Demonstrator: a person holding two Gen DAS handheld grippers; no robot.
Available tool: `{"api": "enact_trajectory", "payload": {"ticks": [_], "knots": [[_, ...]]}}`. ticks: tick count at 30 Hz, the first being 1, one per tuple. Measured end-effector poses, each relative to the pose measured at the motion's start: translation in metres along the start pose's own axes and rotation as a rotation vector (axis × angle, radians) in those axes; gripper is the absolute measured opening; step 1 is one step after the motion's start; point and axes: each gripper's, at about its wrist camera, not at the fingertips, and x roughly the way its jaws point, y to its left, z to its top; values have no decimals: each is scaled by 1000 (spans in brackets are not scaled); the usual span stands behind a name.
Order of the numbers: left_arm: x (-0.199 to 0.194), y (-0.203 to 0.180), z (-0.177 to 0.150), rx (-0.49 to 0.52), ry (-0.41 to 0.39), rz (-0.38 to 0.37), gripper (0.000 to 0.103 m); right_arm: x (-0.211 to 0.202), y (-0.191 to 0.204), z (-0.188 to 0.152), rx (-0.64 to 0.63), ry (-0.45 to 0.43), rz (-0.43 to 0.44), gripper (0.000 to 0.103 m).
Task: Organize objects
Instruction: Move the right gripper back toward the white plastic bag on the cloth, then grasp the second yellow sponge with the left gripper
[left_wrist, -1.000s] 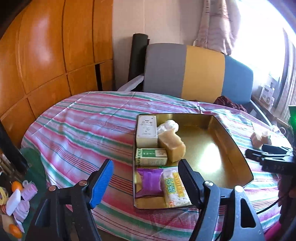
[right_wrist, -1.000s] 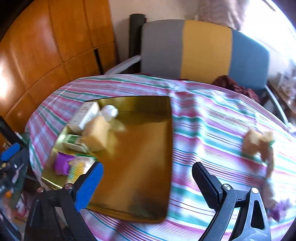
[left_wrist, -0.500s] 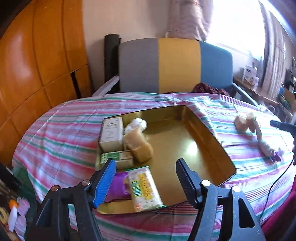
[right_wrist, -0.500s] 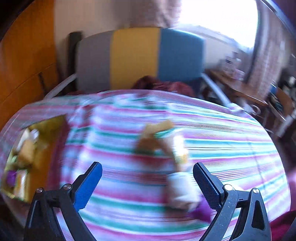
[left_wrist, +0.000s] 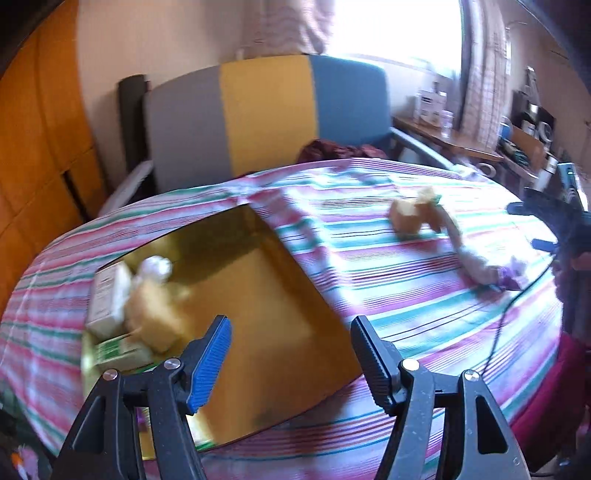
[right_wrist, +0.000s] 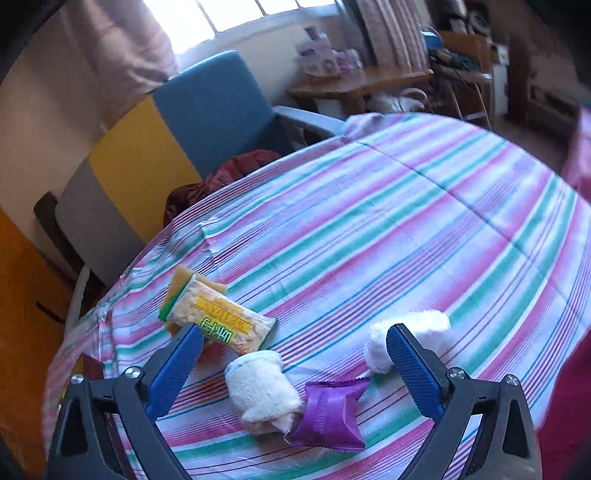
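Observation:
In the left wrist view a gold tray (left_wrist: 273, 317) lies on the striped tablecloth, with a white box (left_wrist: 107, 295), a tan block (left_wrist: 155, 317) and a green box (left_wrist: 122, 350) at its left side. My left gripper (left_wrist: 291, 354) is open and empty above the tray's near edge. In the right wrist view a yellow snack packet (right_wrist: 218, 317), a rolled white towel (right_wrist: 262, 391), a purple packet (right_wrist: 328, 417) and a second white roll (right_wrist: 410, 336) lie loose on the cloth. My right gripper (right_wrist: 295, 362) is open and empty just above them.
A grey, yellow and blue chair (left_wrist: 266, 114) stands behind the table, with a dark red cloth (right_wrist: 229, 173) on its seat. A wooden side table (right_wrist: 362, 81) with clutter stands at the far right. Orange wood panels (left_wrist: 40, 147) line the left wall.
Both grippers have swung to the right. The right gripper left the tray and now hovers over the loose items on the cloth. Both jaws stay open.

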Motion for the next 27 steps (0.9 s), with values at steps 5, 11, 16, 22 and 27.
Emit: {"api": "enact_trajectory", "payload": {"ticks": [5, 11, 16, 22, 27], "knots": [[21, -31, 18, 23, 40, -112, 61, 6, -23, 1, 122, 30, 10, 100], [50, -64, 37, 18, 91, -226, 55, 13, -34, 1, 185, 62, 18, 101], [71, -81, 54, 18, 108, -276, 51, 18, -28, 1, 161, 80, 40, 101], [93, -101, 94, 23, 98, -334, 51, 20, -16, -1, 112, 96, 67, 101], [123, -122, 127, 17, 118, -384, 60, 20, -18, -1, 122, 105, 92, 101]]}}
